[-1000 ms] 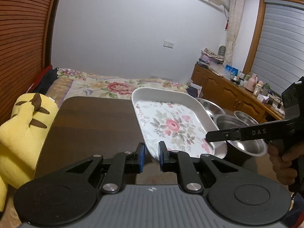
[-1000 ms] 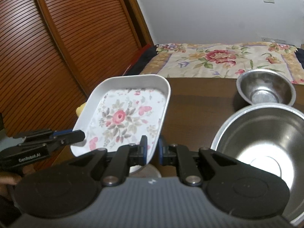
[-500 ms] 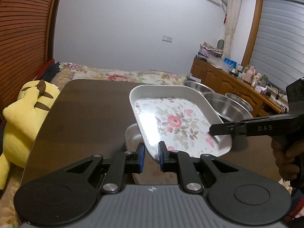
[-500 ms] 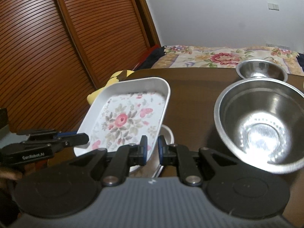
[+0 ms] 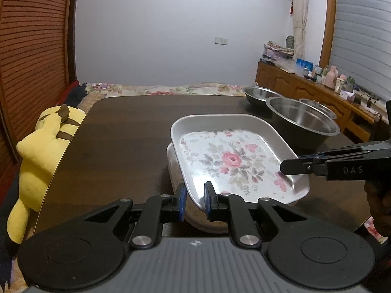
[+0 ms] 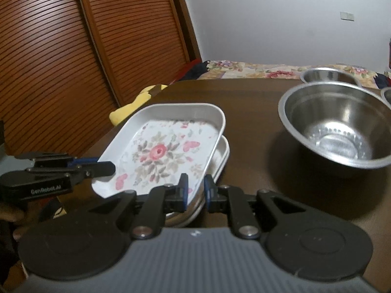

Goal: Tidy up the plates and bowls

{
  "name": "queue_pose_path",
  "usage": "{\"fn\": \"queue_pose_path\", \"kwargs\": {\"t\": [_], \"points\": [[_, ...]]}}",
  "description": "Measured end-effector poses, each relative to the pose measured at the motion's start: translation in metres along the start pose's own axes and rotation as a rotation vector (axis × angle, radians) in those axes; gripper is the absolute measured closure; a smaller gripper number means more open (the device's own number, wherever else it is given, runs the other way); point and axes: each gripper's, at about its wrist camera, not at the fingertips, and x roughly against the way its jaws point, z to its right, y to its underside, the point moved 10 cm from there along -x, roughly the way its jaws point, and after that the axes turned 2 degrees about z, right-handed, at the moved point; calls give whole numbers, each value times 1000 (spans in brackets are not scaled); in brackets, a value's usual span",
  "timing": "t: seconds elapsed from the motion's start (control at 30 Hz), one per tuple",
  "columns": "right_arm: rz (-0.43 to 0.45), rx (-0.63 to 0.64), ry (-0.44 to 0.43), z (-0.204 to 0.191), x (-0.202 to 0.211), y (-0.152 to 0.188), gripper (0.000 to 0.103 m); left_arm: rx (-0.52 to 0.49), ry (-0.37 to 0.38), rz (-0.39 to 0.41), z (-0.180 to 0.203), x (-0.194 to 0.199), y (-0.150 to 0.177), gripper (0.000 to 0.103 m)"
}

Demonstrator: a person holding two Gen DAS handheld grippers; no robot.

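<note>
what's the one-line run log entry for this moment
left gripper: shut on floral tray | right gripper: shut on floral tray | tray: over second tray | large steel bowl: on table

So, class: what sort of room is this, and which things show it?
Most likely a bedroom at home: a bed with a floral bedspread lies beyond the dark table, a yellow plush toy sits beside it, and a cluttered wooden sideboard lines the wall.

The left gripper [image 5: 194, 201] angles down and forward, its jaws nearly together, pinching a thin rim between blue pads. The right gripper [image 6: 195, 193] mirrors it from the opposite side, jaws likewise clamped narrow. A hand [image 5: 380, 210] wraps the right gripper's handle.
</note>
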Motion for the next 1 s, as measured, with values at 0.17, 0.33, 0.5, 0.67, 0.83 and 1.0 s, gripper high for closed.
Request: {"fn": "queue_pose_path", "kwargs": {"t": [0.17,0.33,0.5,0.67,0.83,1.0], "points": [[18,-1,8,-1,0,5,84,-27,-44,2,-2,-3,3,84],[36,8,17,-2,2,12,83,-18,-36,-5,-4,-7,10,79],[39,-11,5,-2,1,12,82,-14,-40,-5,-3,-8,9,79],[45,-20,5,1,2,13,82,2,-49,4,-5,-6,8,75],[49,-27,8,2,3,12,82,13,-56,18,-8,-4,5,73],[52,-33,7,3,3,12,82,20,-59,21,-11,-3,2,70]]}}
